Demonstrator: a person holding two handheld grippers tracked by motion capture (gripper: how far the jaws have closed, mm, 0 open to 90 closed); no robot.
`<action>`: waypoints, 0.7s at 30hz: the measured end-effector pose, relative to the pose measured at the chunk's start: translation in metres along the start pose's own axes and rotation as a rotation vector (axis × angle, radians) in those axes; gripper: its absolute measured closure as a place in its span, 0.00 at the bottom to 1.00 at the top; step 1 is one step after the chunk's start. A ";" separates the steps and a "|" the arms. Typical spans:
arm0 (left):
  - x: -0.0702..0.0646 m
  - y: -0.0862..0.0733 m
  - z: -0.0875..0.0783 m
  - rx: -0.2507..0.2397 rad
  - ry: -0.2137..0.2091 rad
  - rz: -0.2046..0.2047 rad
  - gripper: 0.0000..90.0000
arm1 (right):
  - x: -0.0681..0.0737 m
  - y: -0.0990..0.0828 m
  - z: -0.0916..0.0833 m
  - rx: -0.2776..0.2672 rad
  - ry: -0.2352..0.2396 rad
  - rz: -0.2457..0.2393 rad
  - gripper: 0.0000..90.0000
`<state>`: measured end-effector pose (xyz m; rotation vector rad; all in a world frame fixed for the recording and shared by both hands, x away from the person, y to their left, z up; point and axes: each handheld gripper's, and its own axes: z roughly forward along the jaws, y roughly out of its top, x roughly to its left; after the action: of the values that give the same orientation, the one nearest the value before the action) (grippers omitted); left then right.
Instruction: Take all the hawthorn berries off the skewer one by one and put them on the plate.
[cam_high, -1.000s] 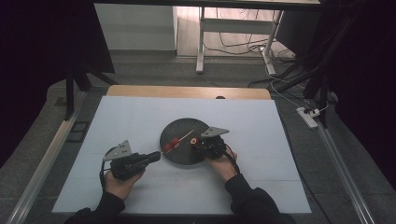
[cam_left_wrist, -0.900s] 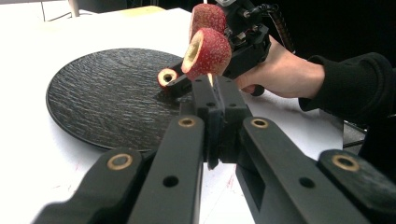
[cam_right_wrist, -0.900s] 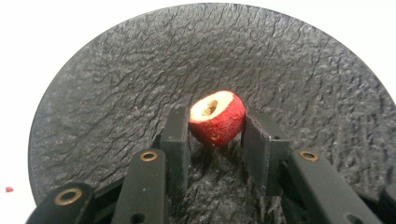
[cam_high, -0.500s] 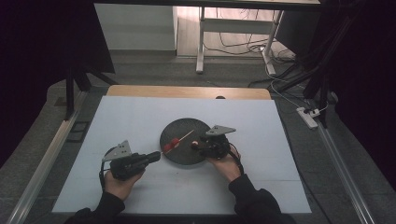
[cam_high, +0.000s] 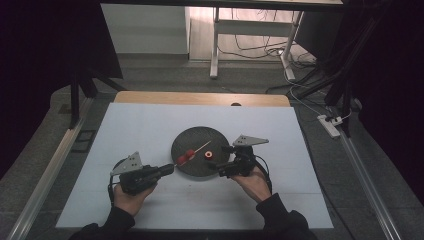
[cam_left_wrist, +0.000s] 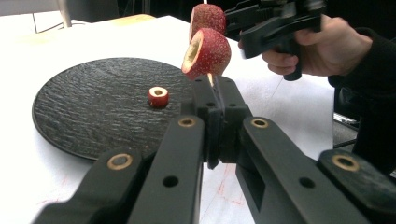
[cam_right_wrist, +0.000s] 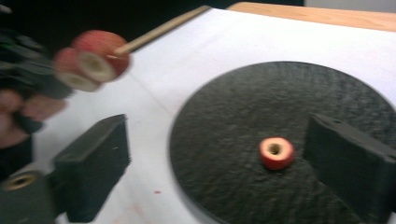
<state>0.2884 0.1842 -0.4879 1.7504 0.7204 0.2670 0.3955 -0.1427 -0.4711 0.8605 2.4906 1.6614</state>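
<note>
Counter (cam_high: 150, 125) under a white sheet, and at its middle a round black plate (cam_high: 192, 140). We go from there down to the small things.

Left gripper (cam_high: 167, 170): jaws closed on the butt of a wooden skewer (cam_high: 202, 148). The skewer's long axis runs up and away from those jaws, out over the plate's near-left rim, toward the plate centre. Two red cored fruit pieces (cam_left_wrist: 205, 49) are threaded low on it, just above the jaws and held clear of the plate.

Right gripper (cam_high: 216, 161): jaws have just been opening and now stand wide, nothing between them. In the right gripper view they frame a third piece, a loose cored fruit ring (cam_right_wrist: 276, 152), from either side without touching it.

That ring lies flat on the plate, hole upward, right of the skewer tip and close ahead of the right jaws. We judge the right hand the nearer by far.

The relation that counts: the ring's hole faces up, while the skewer's axis lies slanted and nearly level. We expect the ring must be tipped, or the skewer raised steeper, before threading.
</note>
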 end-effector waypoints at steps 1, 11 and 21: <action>-0.001 0.000 0.000 -0.001 -0.001 0.002 0.99 | 0.001 0.000 -0.001 0.000 0.013 0.000 0.01; -0.008 0.002 0.006 -0.003 -0.019 0.024 0.99 | 0.016 0.004 0.002 -0.011 0.083 0.026 0.01; -0.013 0.003 0.011 0.000 -0.028 0.036 0.99 | 0.026 0.010 0.004 -0.053 0.155 0.033 0.34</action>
<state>0.2855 0.1672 -0.4863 1.7646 0.6695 0.2670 0.3794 -0.1247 -0.4574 0.8015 2.5294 1.8640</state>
